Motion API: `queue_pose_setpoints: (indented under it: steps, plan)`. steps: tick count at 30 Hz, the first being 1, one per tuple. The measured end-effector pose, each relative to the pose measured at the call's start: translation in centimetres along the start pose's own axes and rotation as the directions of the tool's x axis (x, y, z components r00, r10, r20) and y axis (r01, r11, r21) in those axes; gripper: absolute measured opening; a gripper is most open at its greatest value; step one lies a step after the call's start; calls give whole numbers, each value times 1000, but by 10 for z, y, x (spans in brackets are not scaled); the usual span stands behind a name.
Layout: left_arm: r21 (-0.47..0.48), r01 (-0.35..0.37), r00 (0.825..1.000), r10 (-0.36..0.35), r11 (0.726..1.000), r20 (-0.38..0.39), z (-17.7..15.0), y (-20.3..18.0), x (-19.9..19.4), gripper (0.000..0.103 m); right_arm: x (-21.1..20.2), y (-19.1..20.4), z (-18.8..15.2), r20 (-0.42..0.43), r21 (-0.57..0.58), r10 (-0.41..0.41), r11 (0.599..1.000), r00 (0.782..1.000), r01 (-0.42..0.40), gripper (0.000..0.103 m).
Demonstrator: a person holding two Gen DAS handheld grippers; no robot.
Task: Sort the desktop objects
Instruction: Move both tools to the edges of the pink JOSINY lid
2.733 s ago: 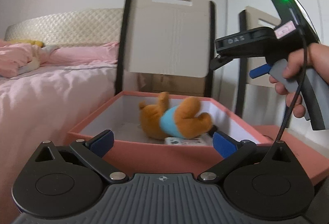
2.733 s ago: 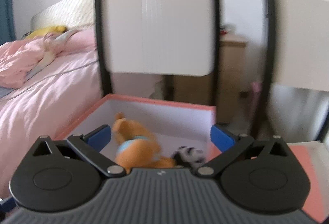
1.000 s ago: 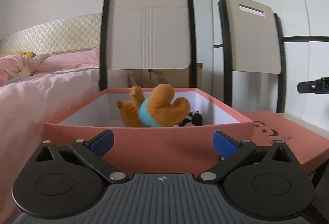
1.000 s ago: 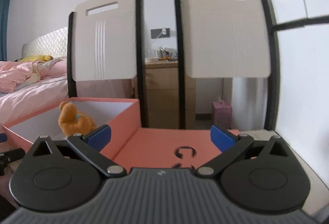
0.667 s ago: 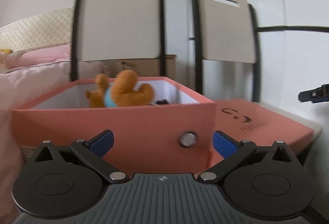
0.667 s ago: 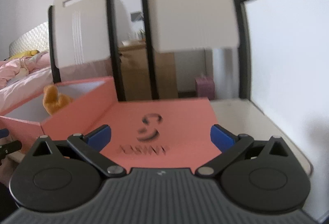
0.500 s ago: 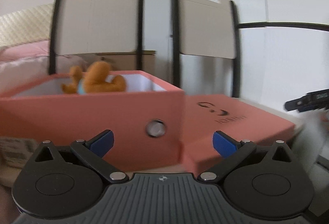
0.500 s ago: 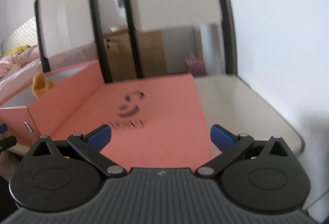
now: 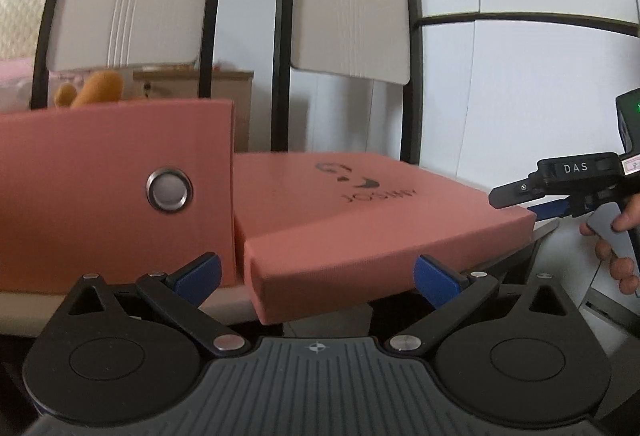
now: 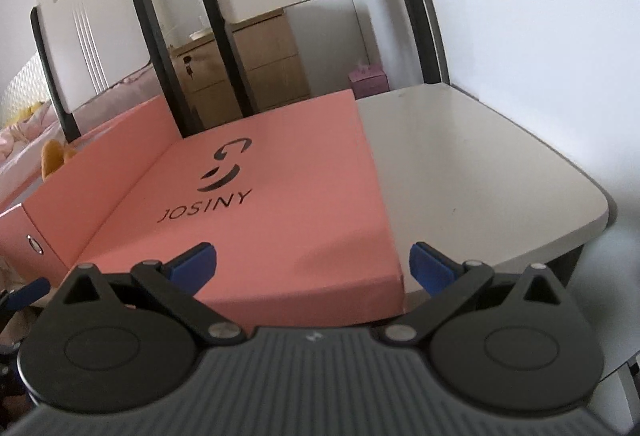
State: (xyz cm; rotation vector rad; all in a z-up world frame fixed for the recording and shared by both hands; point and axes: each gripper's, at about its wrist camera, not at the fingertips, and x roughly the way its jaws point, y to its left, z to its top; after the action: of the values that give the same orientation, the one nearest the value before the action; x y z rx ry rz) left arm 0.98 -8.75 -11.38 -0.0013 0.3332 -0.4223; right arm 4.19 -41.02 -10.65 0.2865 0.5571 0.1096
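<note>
The pink JOSINY lid lay flat on the white tabletop, its near edge framed between the spread blue pads of the right gripper, nothing clamped. The left gripper was likewise held agape and empty before the lid's near corner; both were judged to be poised for lifting the lid. Just left of the lid stood the open pink box, a plush bear showing above its rim. Half a second earlier, the lid had been seen from farther off. Two chair backs stood beyond.
</note>
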Motion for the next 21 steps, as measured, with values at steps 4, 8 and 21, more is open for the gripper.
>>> queue_pose_setpoints:
  steps: [4,8,21]
  plan:
    - [-8,24,1000,-24,1000,-13,1,3,4,103,4,2,0,-12,-7,-5,1000,1000,5,103]
    - [-33,37,999,-38,999,-28,1,5,10,103,7,4,2,-18,-9,-21,1000,1000,20,103]
    - [12,29,999,-29,999,-45,5,-2,18,103,10,3,5,-40,-12,-26,1000,999,26,103]
